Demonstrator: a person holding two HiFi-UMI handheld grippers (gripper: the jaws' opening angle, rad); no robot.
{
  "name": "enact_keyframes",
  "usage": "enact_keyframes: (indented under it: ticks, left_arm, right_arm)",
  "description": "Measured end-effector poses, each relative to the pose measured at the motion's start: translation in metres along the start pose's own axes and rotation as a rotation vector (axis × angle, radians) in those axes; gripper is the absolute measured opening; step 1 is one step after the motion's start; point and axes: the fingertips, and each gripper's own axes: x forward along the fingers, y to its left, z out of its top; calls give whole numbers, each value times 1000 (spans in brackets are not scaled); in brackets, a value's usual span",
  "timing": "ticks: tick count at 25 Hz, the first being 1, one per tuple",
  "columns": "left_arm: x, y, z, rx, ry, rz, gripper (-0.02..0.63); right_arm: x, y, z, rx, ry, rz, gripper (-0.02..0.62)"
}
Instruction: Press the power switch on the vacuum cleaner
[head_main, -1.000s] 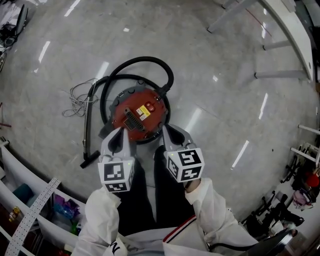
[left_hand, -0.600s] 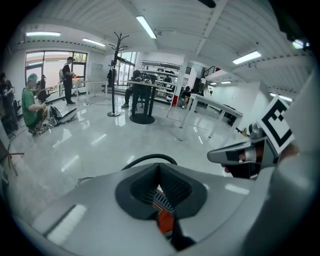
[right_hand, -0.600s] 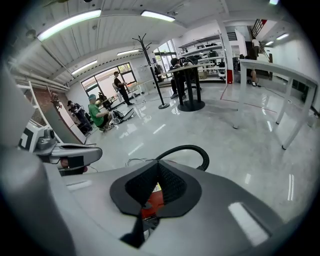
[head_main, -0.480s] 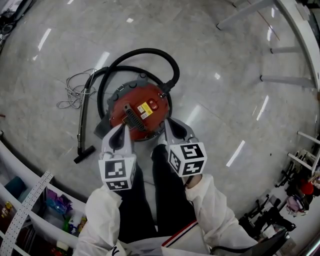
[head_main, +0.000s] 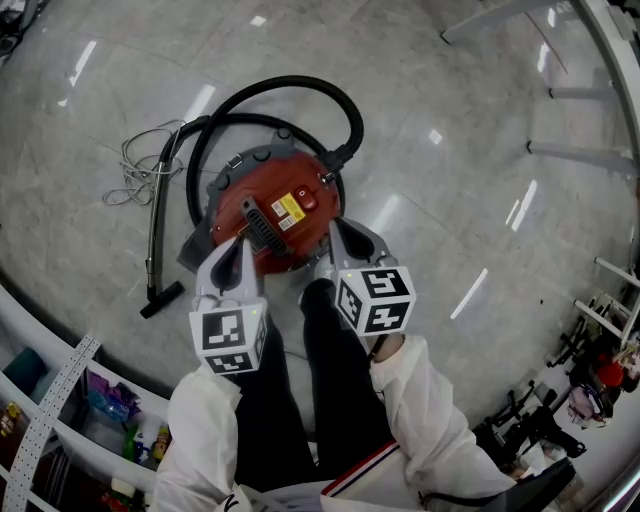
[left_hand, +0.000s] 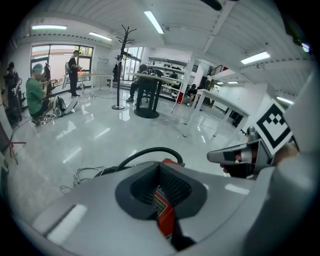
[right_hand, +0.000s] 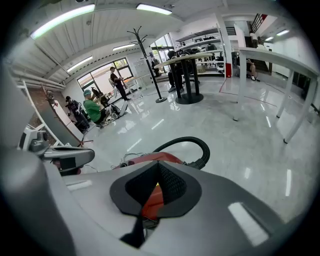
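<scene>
Well, the vacuum cleaner (head_main: 262, 192) sits on the floor (head_main: 450, 150) below both grippers. Its power switch (head_main: 308, 200) lies just ahead of the right gripper (head_main: 336, 232), farther from the left gripper (head_main: 238, 252). Both have their jaws together, holding nothing.

Beneath you spreads a pale, glossy stone floor (head_main: 470, 200) streaked with reflected light. At your left a curved white shelf unit (head_main: 70, 340) holds small colourful items too small to name, and a perforated white strip (head_main: 45, 415) lies across it. White table legs (head_main: 575, 95) stand ahead on your right, and dark stands (head_main: 540, 420) crowd the right edge. Farther out in the room you have a black coat stand (left_hand: 121, 65), a dark round table (left_hand: 147, 95) with someone sitting at it, and long white tables (left_hand: 220, 107). A person in a green top (left_hand: 35, 97) sits near the windows, and another person (left_hand: 74, 72) stands there
</scene>
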Motion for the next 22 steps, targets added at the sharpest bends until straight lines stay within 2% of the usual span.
enact_keyframes:
  ticks: [12, 22]
  left_arm:
    - [10, 6, -14, -49, 12, 15, 0]
    - [10, 4, -26, -58, 39, 10, 0]
  right_arm:
    - [41, -6, -34, -33, 89, 13, 0]
    - [65, -8, -41, -53, 112, 17, 0]
